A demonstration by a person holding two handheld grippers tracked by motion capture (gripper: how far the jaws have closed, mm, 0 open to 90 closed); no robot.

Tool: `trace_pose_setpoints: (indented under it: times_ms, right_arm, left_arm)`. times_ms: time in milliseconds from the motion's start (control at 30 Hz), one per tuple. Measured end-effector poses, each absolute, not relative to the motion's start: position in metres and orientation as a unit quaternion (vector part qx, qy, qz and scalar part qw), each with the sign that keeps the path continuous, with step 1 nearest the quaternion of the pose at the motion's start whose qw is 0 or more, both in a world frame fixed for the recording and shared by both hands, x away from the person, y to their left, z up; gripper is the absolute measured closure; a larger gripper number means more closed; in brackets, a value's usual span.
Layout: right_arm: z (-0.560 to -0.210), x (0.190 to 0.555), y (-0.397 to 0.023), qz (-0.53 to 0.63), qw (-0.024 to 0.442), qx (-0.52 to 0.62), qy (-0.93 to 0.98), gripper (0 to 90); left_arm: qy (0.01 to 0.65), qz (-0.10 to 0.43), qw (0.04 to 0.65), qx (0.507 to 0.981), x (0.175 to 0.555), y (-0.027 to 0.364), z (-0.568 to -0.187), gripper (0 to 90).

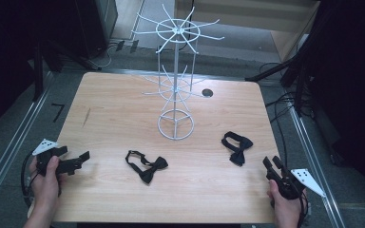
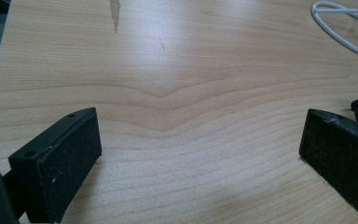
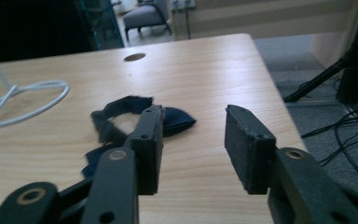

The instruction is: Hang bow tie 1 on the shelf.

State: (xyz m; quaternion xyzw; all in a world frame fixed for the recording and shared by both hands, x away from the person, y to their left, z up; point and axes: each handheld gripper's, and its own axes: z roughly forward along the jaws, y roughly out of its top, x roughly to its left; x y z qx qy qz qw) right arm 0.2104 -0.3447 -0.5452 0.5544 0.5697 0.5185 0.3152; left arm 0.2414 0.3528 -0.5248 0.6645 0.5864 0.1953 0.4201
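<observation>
Both grippers wait empty at the table's [image 1: 123,95] near corners: the left gripper [image 1: 78,160] spread wide, the right gripper [image 1: 272,164] partly spread toward the right bow tie [image 1: 236,146] near the right edge. Next it likely reaches and pinches that tie for the wire rack [image 1: 176,76].

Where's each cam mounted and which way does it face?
High view: above the person's table edge, facing forward and down; left tool, right tool, both hands.
Left gripper view: on the left tool, facing over the table; open jaws.
Right gripper view: on the right tool, facing the right bow tie.
Shared: white rack.
</observation>
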Motion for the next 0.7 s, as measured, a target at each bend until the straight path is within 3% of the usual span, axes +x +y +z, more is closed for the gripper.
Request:
trace_pose_setpoints:
  times_ms: [233,500,700]
  right_arm:
    - [-0.531,0.21,-0.328,0.513,0.285,0.514,0.625,64.8]
    - [-0.522,0.219,-0.303,0.488,0.28,0.521,0.642,53.2]
    - [-0.519,0.226,-0.297,0.477,0.282,0.544,0.63,51.2]
  left_arm:
    - [0.571,0.205,0.433,0.667,0.239,0.352,-0.524,0.0]
    - [0.56,0.22,0.44,0.666,0.237,0.351,-0.523,0.0]
    - [0.563,0.216,0.433,0.67,0.238,0.35,-0.523,0.0]
